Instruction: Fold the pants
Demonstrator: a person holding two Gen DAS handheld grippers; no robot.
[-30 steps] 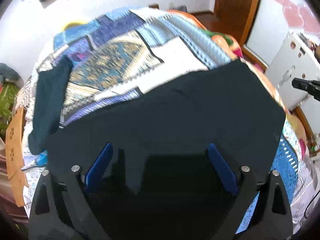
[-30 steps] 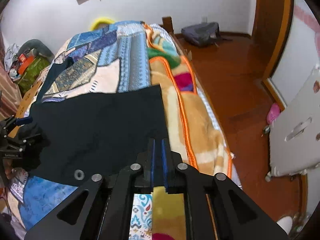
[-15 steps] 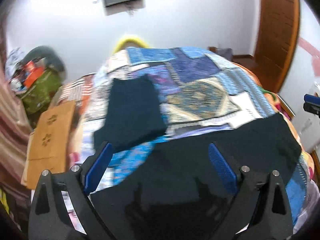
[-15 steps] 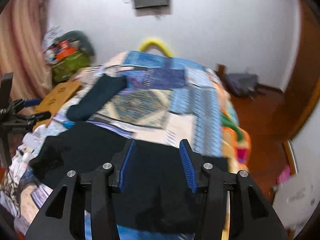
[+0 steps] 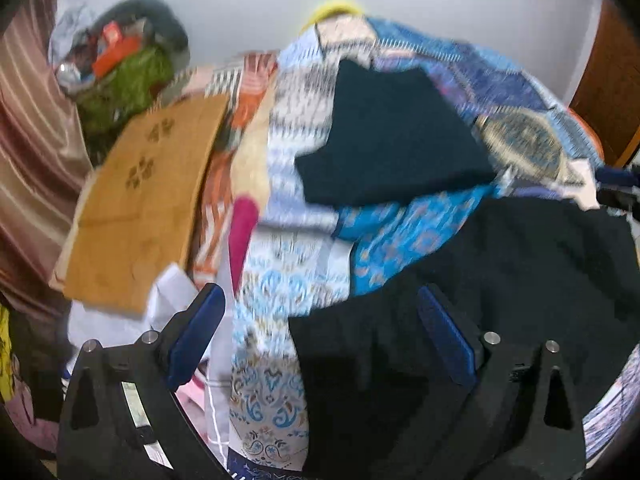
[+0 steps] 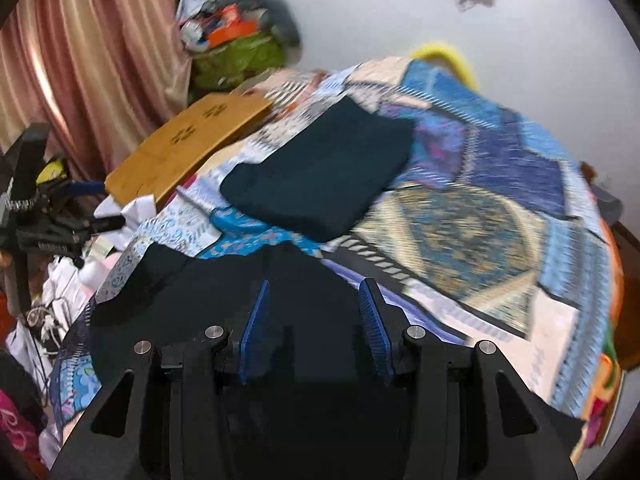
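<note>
Swung left since a second ago, both views now blurred. Right gripper [image 6: 314,312] jaws, pinched before, now apart and empty; left gripper [image 5: 320,328] jaws wide. Pants [image 6: 224,292] flat on bed [image 6: 460,220] below both grippers, long axis unclear. Folded dark cloth [image 5: 392,136] beyond; wooden board [image 5: 140,200] and bags [image 6: 240,52] left.

Bed w/ patchwork quilt [image 6: 460,216]; 2 dark garments on it: folded piece [image 6: 320,176], spread pants [image 6: 224,280].
</note>
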